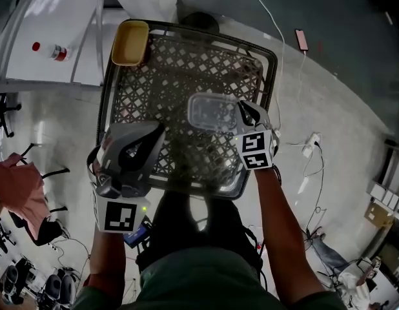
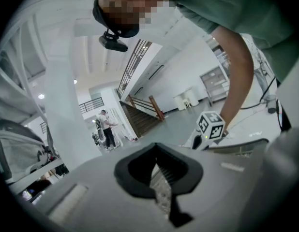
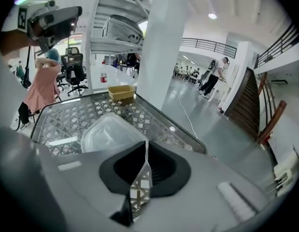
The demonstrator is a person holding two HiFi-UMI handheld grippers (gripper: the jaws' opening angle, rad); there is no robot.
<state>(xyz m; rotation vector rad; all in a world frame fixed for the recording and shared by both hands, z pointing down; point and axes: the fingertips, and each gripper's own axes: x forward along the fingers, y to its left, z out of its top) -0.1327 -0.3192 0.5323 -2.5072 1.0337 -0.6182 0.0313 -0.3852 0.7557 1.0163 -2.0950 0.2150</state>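
- Left gripper [image 1: 151,137] is raised closest to the head camera, over the near-left part of the basket; in its own view its jaws [image 2: 156,149] are pressed together with nothing between them, and they point up and away from the basket
- Clear plastic container [image 1: 212,112] sits right of centre over the basket's lattice floor, tilted a little; whether it touches the floor cannot be told
- Right gripper [image 1: 246,113] is at the container's right edge – its view shows the jaws closed on the thin clear rim [image 3: 145,146], with the body of the container [image 3: 108,132] spreading out just ahead
- Black lattice basket [image 1: 186,28] surrounds both, with its rim running below the two grippers
- Yellow tub [image 1: 130,42] stands in the basket's far-left corner, well apart from the container; it also shows in the right gripper view [image 3: 121,93]
- Outside the basket – a white table [image 1: 31,31] at the far left carries a red-capped bottle [image 1: 51,51] lying on its side
- On the grey floor to the right lie a phone [image 1: 301,40] on a white cable and, nearer, a power strip [image 1: 310,141]
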